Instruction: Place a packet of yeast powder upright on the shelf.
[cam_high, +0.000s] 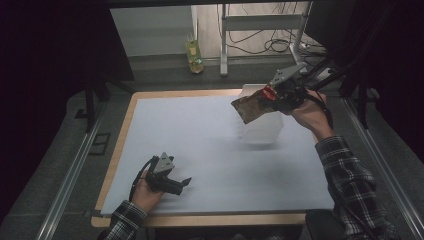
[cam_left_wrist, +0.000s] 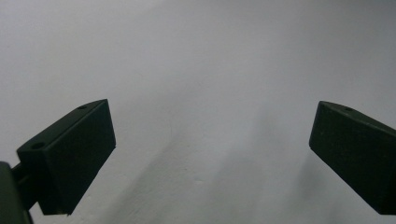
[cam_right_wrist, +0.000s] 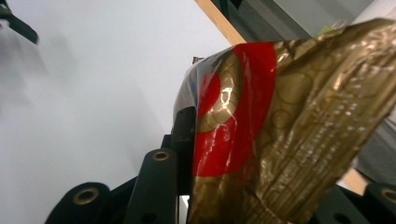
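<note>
A gold and red foil snack bag (cam_high: 248, 106) hangs in the air over the far right of the table, with my right gripper (cam_high: 272, 97) shut on its end. In the right gripper view the crinkled bag (cam_right_wrist: 289, 135) is pinched between the black jaws and hides the right one. Just under the bag stands a clear plastic container (cam_high: 261, 129) on the white mat (cam_high: 200, 150). My left gripper (cam_high: 184, 183) rests on the mat near the front left, held by a hand. Its two fingers (cam_left_wrist: 74, 158) stand wide apart over bare mat, with nothing between them.
The mat's wooden table edge (cam_high: 125, 125) runs along the left and front. Beyond the far edge a small green bottle (cam_high: 194, 56) stands on the floor near a metal stand (cam_high: 260, 30) and cables. Dark curtains flank both sides.
</note>
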